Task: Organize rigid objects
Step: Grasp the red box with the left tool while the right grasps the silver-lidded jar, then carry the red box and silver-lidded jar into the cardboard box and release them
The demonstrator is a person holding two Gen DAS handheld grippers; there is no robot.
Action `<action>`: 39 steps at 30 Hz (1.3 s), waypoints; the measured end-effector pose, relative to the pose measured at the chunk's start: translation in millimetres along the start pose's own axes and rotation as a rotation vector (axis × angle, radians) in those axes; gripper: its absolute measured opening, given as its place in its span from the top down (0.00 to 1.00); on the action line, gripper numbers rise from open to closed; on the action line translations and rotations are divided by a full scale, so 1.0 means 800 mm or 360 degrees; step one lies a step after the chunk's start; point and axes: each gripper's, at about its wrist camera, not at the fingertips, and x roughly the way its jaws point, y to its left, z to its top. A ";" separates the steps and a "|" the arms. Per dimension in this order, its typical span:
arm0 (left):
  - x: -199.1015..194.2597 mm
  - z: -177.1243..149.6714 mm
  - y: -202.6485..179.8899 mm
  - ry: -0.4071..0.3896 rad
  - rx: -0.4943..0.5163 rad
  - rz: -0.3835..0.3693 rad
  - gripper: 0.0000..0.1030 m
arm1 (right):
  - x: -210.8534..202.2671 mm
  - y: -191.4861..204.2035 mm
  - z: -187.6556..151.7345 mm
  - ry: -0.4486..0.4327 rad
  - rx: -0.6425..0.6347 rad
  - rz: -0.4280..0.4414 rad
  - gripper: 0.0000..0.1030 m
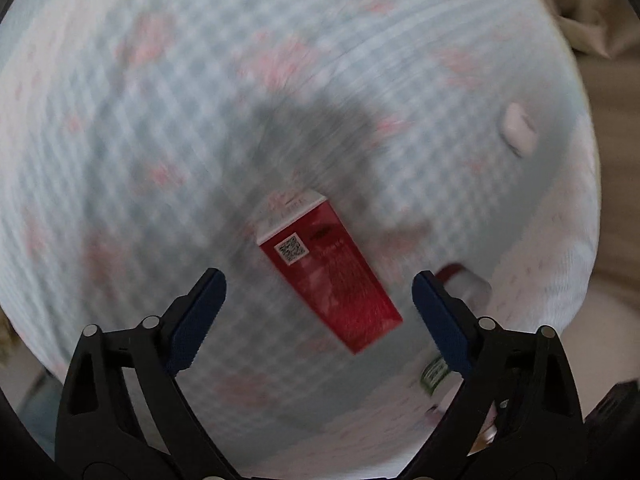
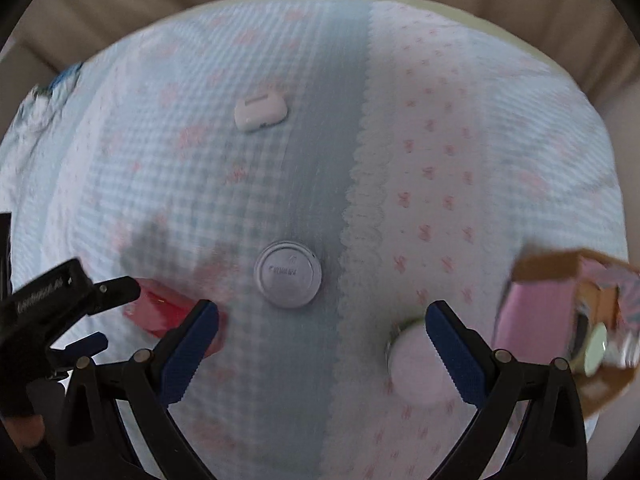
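While most items lie loose on the checked cloth (image 2: 304, 184), the sorting looks barely begun.

The left tool (image 1: 320, 280) points down with its jaws spread wide and holding nothing; the red box (image 1: 332, 276) lies slantwise on the cloth in the gap between its fingers, touched by neither. The right tool (image 2: 322, 316) is likewise wide and empty: a round white lid (image 2: 288, 274) sits just ahead of its gap, a small round jar (image 2: 414, 360) lies against the inner side of its right-hand finger, and a white case (image 2: 262, 112) rests well ahead. A pink carton (image 2: 560, 320), out beyond that finger, already seems to hold something, so a little may be packed.
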 end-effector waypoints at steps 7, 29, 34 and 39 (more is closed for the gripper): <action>0.049 0.006 -0.009 0.0078 -0.0147 0.0017 0.29 | 0.061 0.009 0.017 0.0064 -0.0179 0.0001 0.01; 0.032 -0.002 0.003 0.0044 -0.0069 -0.0027 0.55 | 0.109 0.050 0.020 0.0204 -0.0365 0.0035 0.52; -0.002 -0.004 -0.003 -0.0064 0.0221 -0.0012 0.55 | 0.083 0.060 0.009 0.0149 -0.0304 0.0033 0.52; -0.044 -0.018 -0.012 -0.0194 0.0522 -0.0022 0.55 | 0.044 0.061 -0.007 0.0071 -0.0205 0.0041 0.52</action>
